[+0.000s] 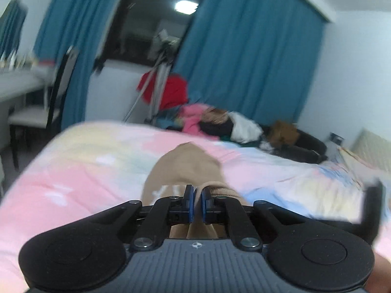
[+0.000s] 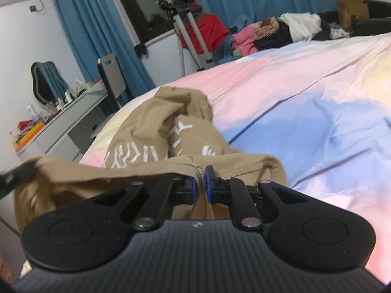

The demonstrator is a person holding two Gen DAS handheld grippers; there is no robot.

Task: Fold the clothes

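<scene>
A tan garment with white lettering point(image 2: 156, 131) lies bunched on a pastel pink, blue and yellow bedspread point(image 2: 305, 92). My right gripper point(image 2: 200, 178) is shut on the garment's near hem, which stretches left to my left gripper, seen blurred at the left edge point(image 2: 17, 174). In the left wrist view my left gripper point(image 1: 196, 195) is shut on the tan garment point(image 1: 185, 166), which runs forward over the bedspread point(image 1: 97, 161). My right gripper shows blurred at the right edge point(image 1: 372, 207).
A heap of other clothes point(image 2: 276, 33) lies at the bed's far side, with a brown paper bag point(image 2: 352, 11) behind. A tripod point(image 2: 190, 31), blue curtains point(image 1: 249, 56), a desk with small items point(image 2: 61, 119) and a chair point(image 1: 39, 112) stand beyond the bed.
</scene>
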